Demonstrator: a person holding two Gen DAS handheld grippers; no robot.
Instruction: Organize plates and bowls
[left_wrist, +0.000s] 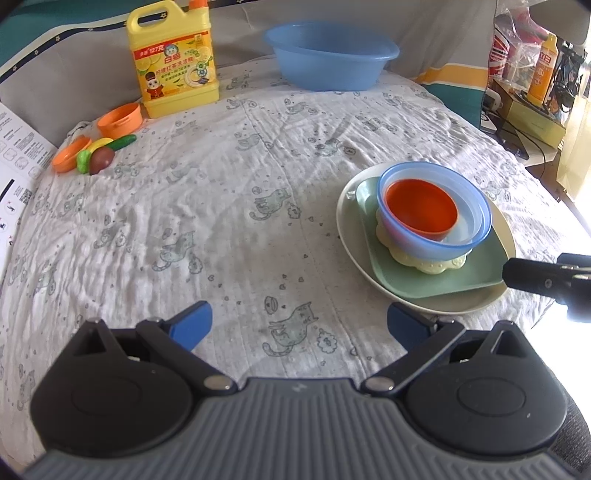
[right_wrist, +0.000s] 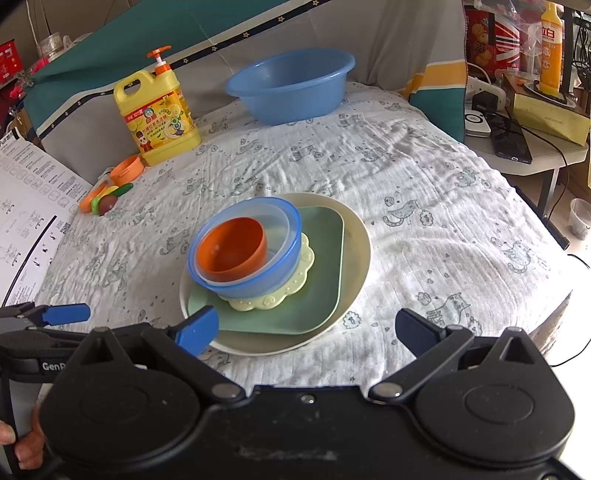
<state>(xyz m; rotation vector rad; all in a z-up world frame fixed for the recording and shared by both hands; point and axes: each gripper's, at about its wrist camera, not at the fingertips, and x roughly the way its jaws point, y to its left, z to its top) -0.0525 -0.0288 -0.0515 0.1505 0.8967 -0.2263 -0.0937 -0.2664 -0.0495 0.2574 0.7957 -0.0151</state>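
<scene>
- At the far left, well ahead of both claws, a printed instruction sheet (right_wrist: 26, 206) is seen at the edge of the cat-print cloth (left_wrist: 221, 221).
- Beside the sheet, toy fruit pieces (left_wrist: 99, 153) and two small orange cups (left_wrist: 120, 119) are clustered, with a yellow detergent jug (left_wrist: 173, 59) standing just behind them.
- Further right along the back, a large blue basin (left_wrist: 328, 55) is set upright on the cloth.
- The left claw (left_wrist: 299, 321) is held wide, nothing between its blue pads (left_wrist: 192, 325); only cloth lies ahead of it.
- The stack is found ahead and to the right of the left claw, and just ahead of the right claw (right_wrist: 306, 328).
- The stack is built of a cream round plate (right_wrist: 358, 236), a green square plate (right_wrist: 317, 280), a pale yellow scalloped dish (right_wrist: 295, 284), a blue bowl (right_wrist: 255, 288), a clear bowl nested inside it, and an orange bowl (right_wrist: 232, 247) innermost.
- The right claw is spread wide and grips nothing; its left pad (right_wrist: 197, 328) overlaps the near rim of the plates in view, though contact cannot be told.
</scene>
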